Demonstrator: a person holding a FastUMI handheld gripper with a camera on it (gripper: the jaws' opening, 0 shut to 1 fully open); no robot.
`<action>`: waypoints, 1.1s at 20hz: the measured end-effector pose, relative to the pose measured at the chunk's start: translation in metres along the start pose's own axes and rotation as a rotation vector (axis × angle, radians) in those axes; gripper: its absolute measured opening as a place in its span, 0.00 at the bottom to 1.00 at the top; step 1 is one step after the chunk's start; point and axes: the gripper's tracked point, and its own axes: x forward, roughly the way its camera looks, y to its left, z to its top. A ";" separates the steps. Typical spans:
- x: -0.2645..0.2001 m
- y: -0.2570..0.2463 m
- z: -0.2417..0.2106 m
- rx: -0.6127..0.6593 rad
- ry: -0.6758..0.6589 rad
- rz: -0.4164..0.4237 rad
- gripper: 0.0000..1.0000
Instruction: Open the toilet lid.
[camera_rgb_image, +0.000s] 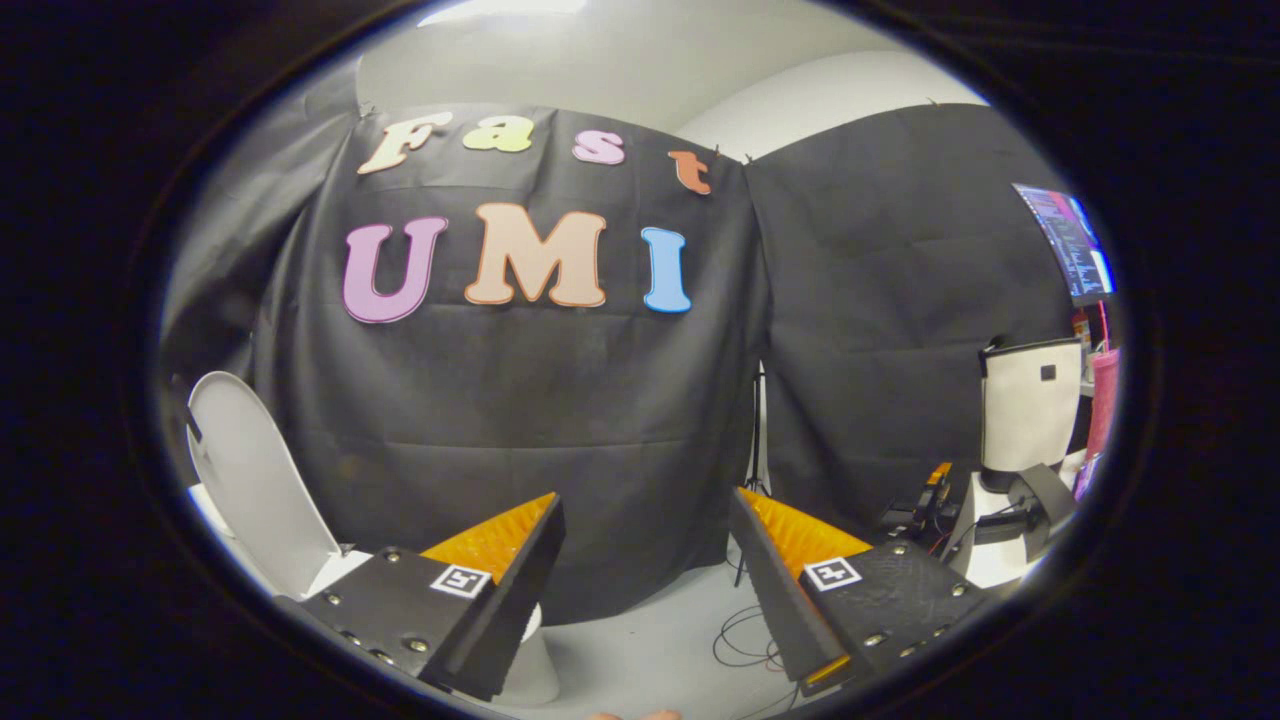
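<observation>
The white toilet lid stands raised, nearly upright, to the left of and beyond my left finger. Part of the white toilet bowl shows below and behind that finger. My gripper is open, its two fingers spread wide with only the black booth wall and pale floor between them. Nothing is held. The lid is well clear of both fingers, off to the left.
Black cloth walls close the booth ahead. To the right stand a white bag-like object, a white stand with dark gear and a lit screen. Thin cables lie on the floor by a tripod leg.
</observation>
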 end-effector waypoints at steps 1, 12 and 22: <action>0.001 -0.001 0.000 0.001 0.001 0.000 0.98; 0.018 -0.007 -0.026 0.019 0.069 0.063 0.98; 0.107 -0.034 -0.066 -0.007 0.188 0.367 0.98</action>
